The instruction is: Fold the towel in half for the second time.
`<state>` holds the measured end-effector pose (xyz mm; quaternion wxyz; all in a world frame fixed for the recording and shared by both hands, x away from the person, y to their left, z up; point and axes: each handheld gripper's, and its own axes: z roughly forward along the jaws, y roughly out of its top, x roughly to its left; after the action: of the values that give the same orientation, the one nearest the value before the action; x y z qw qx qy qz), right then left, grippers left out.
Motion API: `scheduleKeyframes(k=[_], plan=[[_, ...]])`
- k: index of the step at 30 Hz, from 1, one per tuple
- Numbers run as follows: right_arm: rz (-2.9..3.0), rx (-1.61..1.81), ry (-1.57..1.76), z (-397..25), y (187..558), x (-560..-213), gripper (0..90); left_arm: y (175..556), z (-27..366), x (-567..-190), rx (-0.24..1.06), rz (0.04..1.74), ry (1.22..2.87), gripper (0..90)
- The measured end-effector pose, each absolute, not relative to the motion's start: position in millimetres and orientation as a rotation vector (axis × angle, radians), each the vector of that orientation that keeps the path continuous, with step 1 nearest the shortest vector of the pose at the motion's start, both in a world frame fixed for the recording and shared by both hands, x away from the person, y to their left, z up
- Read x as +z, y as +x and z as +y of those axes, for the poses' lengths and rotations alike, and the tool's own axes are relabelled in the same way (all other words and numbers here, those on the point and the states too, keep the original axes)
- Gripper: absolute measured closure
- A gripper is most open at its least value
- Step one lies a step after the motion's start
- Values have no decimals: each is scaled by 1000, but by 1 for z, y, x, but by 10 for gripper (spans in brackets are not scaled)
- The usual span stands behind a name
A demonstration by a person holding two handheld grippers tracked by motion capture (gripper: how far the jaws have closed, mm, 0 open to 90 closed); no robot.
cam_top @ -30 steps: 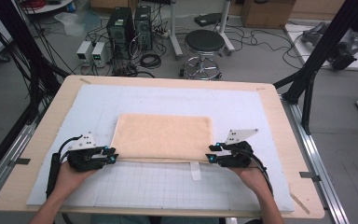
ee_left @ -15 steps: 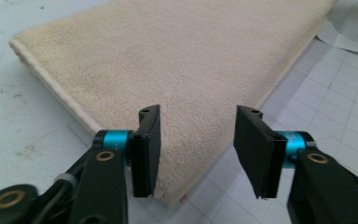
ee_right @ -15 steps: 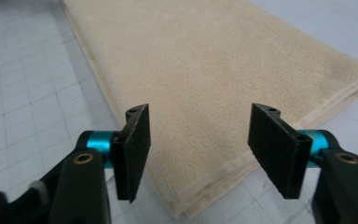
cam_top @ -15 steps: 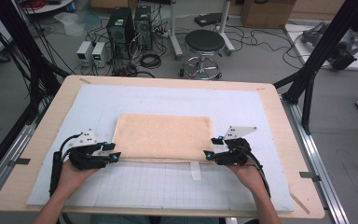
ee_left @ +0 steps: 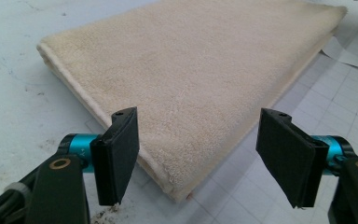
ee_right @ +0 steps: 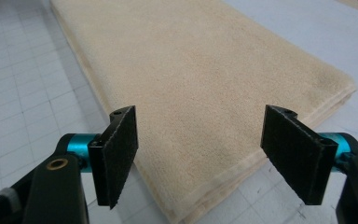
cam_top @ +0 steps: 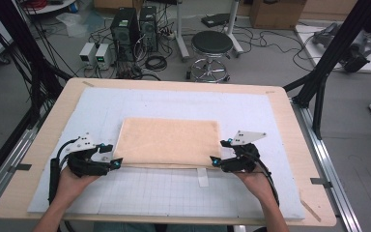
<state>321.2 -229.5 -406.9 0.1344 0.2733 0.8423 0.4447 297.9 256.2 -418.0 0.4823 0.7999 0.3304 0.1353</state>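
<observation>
A folded beige towel [cam_top: 169, 141] lies flat in the middle of the white grid mat [cam_top: 174, 193]. My left gripper [cam_top: 114, 163] stands open at the towel's near left corner [ee_left: 182, 193], its jaws wide apart on either side of that corner and just above it. At the near right corner [ee_right: 186, 212] my right gripper [cam_top: 214, 161] is open too, with the towel's edge between its spread jaws. Neither holds anything. A white label tab [cam_top: 202, 177] sticks out from under the towel's near edge.
The mat covers a wooden table [cam_top: 48, 125]. A strip of tape [cam_top: 310, 210] lies near the front right corner. Beyond the far edge stand a round stool [cam_top: 213, 46], computer cases [cam_top: 134, 29] and cables on the floor. Black frame posts [cam_top: 328, 58] rise at both sides.
Both grippers have slid a little toward me along the towel's side edges, ending at its near corners. The towel has not moved.
</observation>
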Motion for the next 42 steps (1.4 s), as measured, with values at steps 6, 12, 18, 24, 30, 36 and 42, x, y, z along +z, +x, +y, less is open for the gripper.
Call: scheduleKeyframes(k=[6,12,18,24,30,36,42], plan=[[2426,1286,801,-231,322,-407,254,296,257,-417,335,810,1949,279],[2414,1284,818,-232,320,-406,229,295,259,-416,343,813,1939,269],[2391,1286,826,-234,318,-403,212,292,262,-414,349,818,1928,263],[2372,1288,835,-237,314,-402,196,289,264,-412,348,824,1920,259],[2358,1290,842,-242,309,-401,182,284,265,-411,347,825,1910,253],[2346,1301,850,-247,304,-400,168,277,265,-409,353,823,1910,233],[2338,1301,842,-249,297,-399,145,271,264,-408,348,827,1907,192]])
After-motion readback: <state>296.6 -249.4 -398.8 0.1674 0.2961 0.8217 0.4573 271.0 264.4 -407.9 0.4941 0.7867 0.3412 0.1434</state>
